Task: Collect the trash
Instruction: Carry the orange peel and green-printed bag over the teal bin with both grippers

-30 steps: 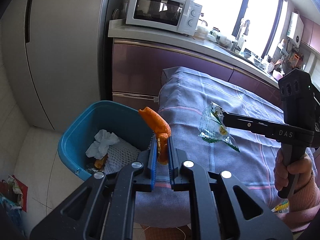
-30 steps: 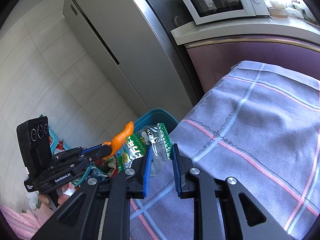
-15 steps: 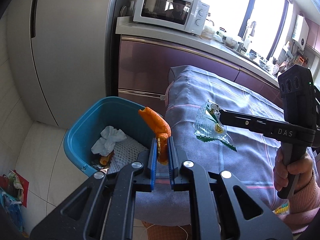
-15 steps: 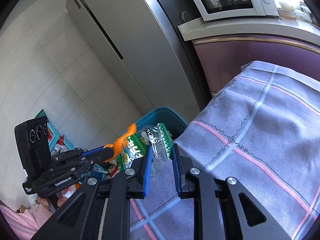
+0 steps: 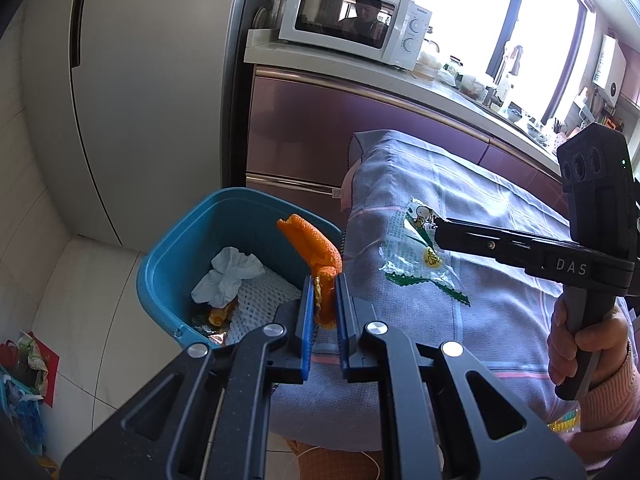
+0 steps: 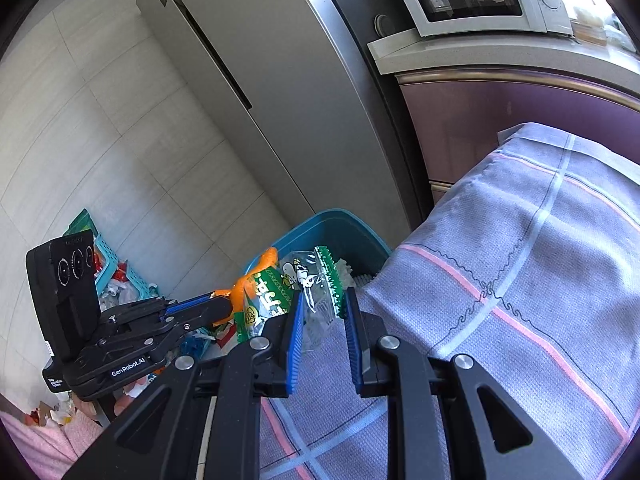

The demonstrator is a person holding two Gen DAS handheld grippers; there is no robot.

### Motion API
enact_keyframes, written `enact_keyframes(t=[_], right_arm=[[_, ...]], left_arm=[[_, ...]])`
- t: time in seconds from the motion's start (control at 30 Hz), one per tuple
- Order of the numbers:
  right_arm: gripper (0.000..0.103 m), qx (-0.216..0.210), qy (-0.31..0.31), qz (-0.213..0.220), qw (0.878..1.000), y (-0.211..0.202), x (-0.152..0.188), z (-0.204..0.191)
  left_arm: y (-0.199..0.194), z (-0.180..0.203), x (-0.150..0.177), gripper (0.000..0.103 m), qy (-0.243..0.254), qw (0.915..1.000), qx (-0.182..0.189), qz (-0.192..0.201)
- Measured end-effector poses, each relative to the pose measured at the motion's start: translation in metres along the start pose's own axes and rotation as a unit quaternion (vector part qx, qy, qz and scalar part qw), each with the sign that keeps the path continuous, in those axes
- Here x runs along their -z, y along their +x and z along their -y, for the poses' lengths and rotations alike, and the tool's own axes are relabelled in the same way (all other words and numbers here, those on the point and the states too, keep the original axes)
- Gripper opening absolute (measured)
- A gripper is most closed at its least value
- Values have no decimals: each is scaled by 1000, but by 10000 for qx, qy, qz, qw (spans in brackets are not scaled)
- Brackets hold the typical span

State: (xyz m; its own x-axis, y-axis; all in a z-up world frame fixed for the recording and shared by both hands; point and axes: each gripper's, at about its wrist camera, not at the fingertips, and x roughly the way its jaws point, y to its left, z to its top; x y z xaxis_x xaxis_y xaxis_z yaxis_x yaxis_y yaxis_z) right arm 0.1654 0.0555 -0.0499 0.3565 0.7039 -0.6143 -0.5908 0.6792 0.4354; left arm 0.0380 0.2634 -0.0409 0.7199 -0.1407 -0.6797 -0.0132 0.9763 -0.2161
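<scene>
My left gripper (image 5: 322,300) is shut on an orange peel (image 5: 314,246) and holds it at the near rim of the blue bin (image 5: 168,256), beside the table's left edge. The peel also shows in the right wrist view (image 6: 240,284). My right gripper (image 6: 322,310) is shut on a clear green-edged snack wrapper (image 6: 300,284) and holds it above the cloth-covered table (image 6: 520,280), close to the bin (image 6: 344,224). The wrapper also shows in the left wrist view (image 5: 416,256). The bin holds a crumpled white tissue (image 5: 228,276) and a white net.
A tall grey fridge (image 5: 140,80) stands behind the bin. A purple cabinet (image 5: 320,136) carries a white microwave (image 5: 352,24). A teal basket with rubbish (image 6: 116,276) sits on the tiled floor to the left.
Both grippers have moved left toward the bin, each still holding its piece. The bin and fridge sit further right and larger in the views.
</scene>
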Motion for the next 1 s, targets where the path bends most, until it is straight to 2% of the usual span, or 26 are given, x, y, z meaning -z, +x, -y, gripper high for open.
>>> enact_keyframes(t=[1.0], right_arm=[[19,74,-192,-275,9994,40,-15,-17]], left_arm=[[21,-26,1,10,-270,9990,-308,-156]])
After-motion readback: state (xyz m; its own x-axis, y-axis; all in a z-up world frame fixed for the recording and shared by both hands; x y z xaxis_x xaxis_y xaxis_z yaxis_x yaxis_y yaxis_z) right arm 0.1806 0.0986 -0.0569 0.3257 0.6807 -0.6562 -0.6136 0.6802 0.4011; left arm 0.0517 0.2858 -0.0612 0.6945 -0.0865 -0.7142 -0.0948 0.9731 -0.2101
